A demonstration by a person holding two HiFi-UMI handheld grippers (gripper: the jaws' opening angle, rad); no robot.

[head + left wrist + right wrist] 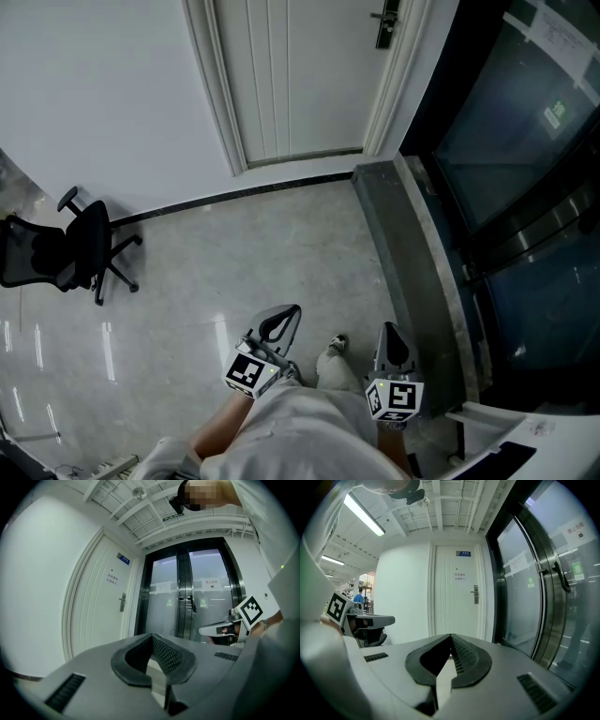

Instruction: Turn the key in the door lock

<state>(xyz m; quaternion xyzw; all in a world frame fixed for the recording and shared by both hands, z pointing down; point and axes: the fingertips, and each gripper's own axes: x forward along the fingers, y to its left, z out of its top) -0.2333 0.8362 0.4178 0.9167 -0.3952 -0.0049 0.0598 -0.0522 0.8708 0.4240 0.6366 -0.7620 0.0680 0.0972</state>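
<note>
Well short of the door (pixel 300 84), left tongs (pixel 284 317) and right tongs (pixel 390 332) clenched empty; we risk fumbling the lock (pixel 385 26), key unseen

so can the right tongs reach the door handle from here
Probably not yet: the door handle is well beyond the right tongs, across the floor. Nothing stands in the way, so stepping closer should do.

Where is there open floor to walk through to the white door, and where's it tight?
The tiled floor lies bare up to the white door, between the office chair on the left and the grey stone kerb below the glass wall on the right. Only the chair's corner is crowded.
</note>
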